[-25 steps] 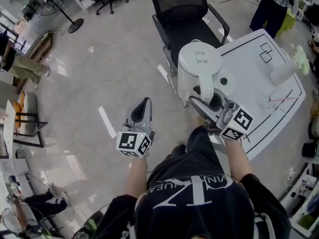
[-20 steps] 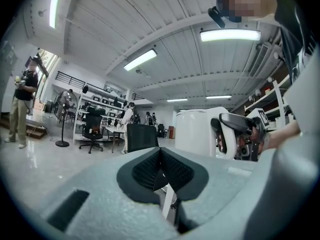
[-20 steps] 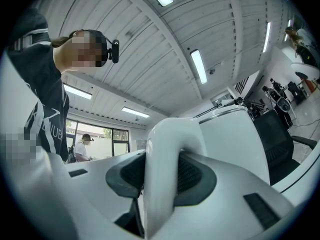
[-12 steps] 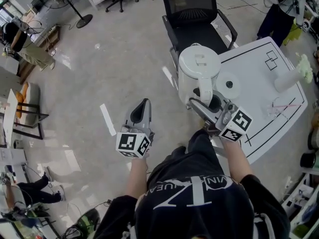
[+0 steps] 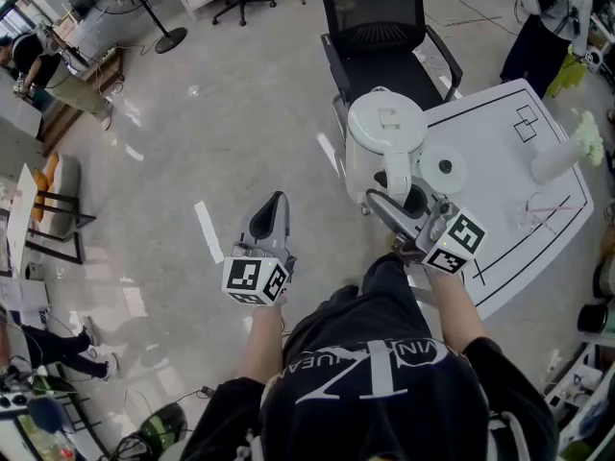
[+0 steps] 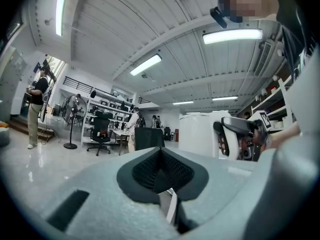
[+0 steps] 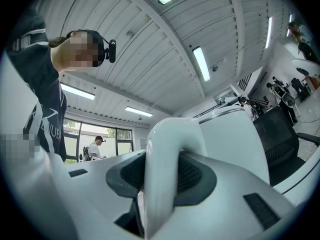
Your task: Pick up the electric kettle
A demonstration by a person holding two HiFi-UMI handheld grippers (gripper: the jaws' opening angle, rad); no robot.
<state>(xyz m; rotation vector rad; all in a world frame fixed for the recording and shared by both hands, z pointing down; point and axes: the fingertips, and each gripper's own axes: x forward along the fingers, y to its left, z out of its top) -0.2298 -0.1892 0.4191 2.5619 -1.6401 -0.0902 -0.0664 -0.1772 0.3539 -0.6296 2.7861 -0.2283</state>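
Note:
The white electric kettle (image 5: 384,133) hangs in the air just off the table's left edge, lid up. My right gripper (image 5: 382,205) is shut on its curved white handle (image 7: 162,154), which fills the space between the dark pads. The kettle's round base (image 5: 443,167) lies bare on the white table (image 5: 509,190), just right of the kettle. My left gripper (image 5: 272,214) is held out over the floor to the kettle's left, its jaws together with nothing between them. In the left gripper view, the kettle (image 6: 200,134) and the right gripper show at the right, beyond my left gripper (image 6: 160,171).
A black office chair (image 5: 384,27) stands right behind the kettle at the table's far corner. A white bottle-like thing with a green top (image 5: 562,152) lies at the table's far right. People stand at the room's edges, and a fan stand (image 5: 159,27) is at the far left.
The kettle in my right gripper has drifted slightly left of the round base, which now shows in full. The left gripper has shifted a little over the floor.

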